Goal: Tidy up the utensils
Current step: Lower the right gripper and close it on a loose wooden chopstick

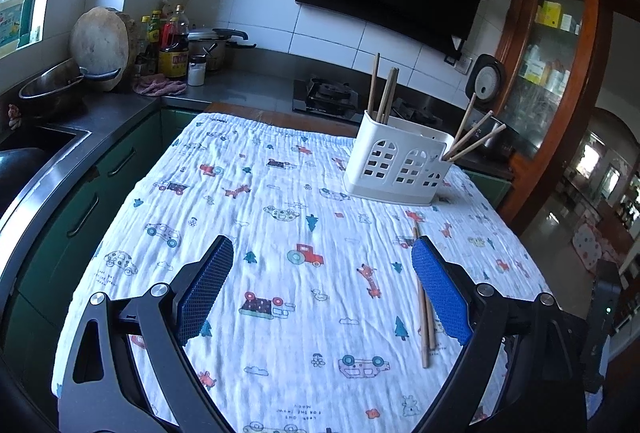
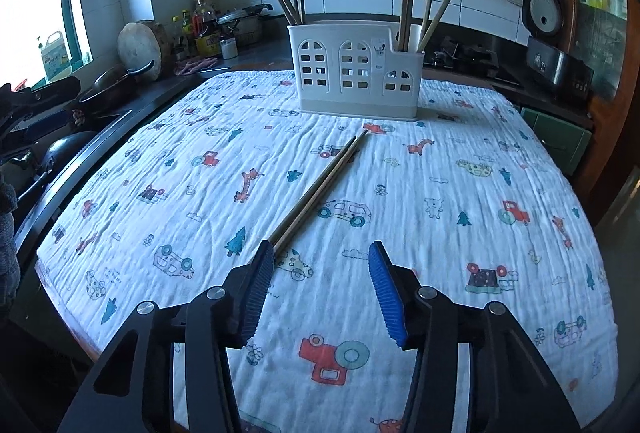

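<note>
Chopsticks on cloth, both grippers over table, nothing held.

Right gripper (image 2: 322,253): jaws part-open, empty; loose chopsticks (image 2: 320,189) lie on the printed cloth (image 2: 440,193), near ends just beside its left finger at 10 o'clock, tips running toward 1 o'clock. White utensil holder (image 2: 358,73) stands beyond at 12 o'clock, more chopsticks upright in its end compartments. Left gripper (image 1: 322,249): jaws wide apart, empty; chopsticks beside its right finger.
</note>
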`<state>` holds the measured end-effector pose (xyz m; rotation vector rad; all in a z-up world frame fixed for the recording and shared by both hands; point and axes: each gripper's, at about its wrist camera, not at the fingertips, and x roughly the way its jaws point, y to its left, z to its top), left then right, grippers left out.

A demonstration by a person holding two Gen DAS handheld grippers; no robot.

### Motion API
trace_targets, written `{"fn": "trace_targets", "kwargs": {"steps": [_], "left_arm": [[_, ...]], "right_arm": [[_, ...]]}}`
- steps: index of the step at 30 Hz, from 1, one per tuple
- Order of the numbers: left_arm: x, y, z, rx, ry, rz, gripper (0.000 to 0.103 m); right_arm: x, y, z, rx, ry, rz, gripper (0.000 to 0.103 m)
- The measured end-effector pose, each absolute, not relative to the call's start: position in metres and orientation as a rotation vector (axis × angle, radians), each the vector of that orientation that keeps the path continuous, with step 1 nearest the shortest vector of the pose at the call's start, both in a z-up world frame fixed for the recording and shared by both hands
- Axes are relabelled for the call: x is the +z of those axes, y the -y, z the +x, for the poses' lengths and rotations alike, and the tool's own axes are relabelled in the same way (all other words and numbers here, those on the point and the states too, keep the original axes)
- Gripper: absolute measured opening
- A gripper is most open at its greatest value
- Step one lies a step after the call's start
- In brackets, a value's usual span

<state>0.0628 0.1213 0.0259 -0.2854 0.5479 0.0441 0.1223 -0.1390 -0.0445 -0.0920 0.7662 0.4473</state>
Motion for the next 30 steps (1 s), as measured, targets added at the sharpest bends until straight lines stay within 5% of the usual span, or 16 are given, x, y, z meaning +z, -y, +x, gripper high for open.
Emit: {"fn": "trace_targets", "kwargs": {"steps": [19, 30], "left_arm": [[0.006, -0.143, 0.069, -0.003, -0.556, -0.290, 0.090], [-0.004, -0.162, 0.072, -0.019, -0.559, -0.322, 0.090]], "right_arm": [[-0.064, 0.098, 0.156, 0.410, -0.886, 0.061, 0.009], [-0.073, 0.089, 0.170, 0.339, -0.916, 0.079, 0.008]]}}
